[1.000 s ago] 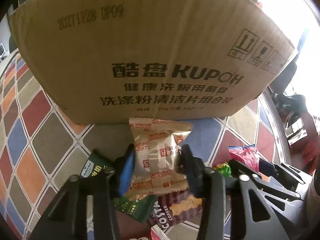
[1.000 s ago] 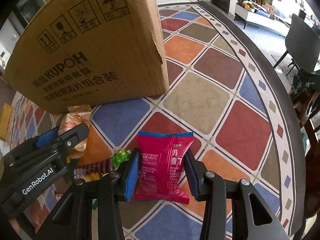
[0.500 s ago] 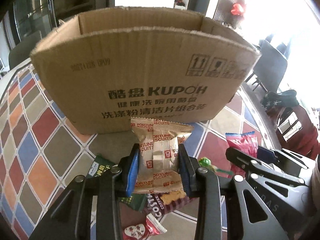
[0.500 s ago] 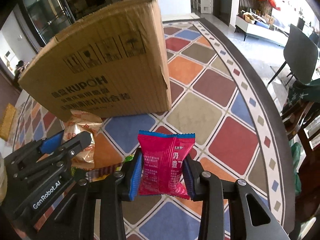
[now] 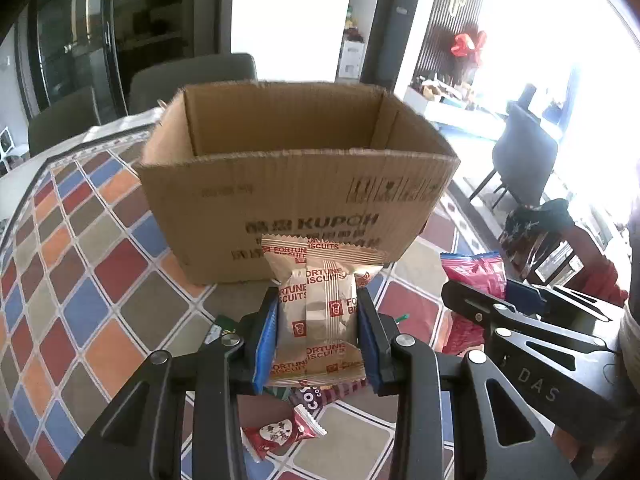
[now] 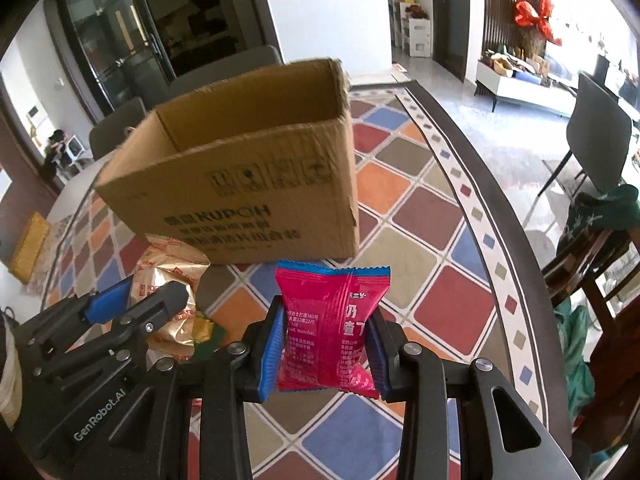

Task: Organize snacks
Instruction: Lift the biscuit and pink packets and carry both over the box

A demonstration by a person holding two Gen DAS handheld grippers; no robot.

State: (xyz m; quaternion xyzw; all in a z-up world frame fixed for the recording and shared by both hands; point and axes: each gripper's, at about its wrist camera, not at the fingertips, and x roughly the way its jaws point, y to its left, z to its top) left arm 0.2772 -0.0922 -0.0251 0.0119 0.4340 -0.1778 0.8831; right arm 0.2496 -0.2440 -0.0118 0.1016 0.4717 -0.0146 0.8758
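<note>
Two hand-held grippers, left (image 5: pixel 317 338) pinching biscuits (image 5: pixel 318 308), right (image 6: pixel 327 354) pinching a red pack (image 6: pixel 332 320), short of the box (image 5: pixel 296 188); either could snag its near wall.

A matt, ribbed cardboard box (image 5: pixel 296 184), glossy foil-like biscuit packet (image 5: pixel 318 312), shiny pink plastic packet (image 6: pixel 334 328) and smooth patterned tablecloth (image 6: pixel 416 248) are seen.

A home, dining-living area — patterned tablecloth (image 6: pixel 420 216) on a table ringed by dining chairs (image 6: pixel 600 148); beyond the table a glass-door cabinet (image 5: pixel 80 40), low sideboard (image 6: pixel 524 88), red bow (image 6: pixel 536 16) on slatted wall.
</note>
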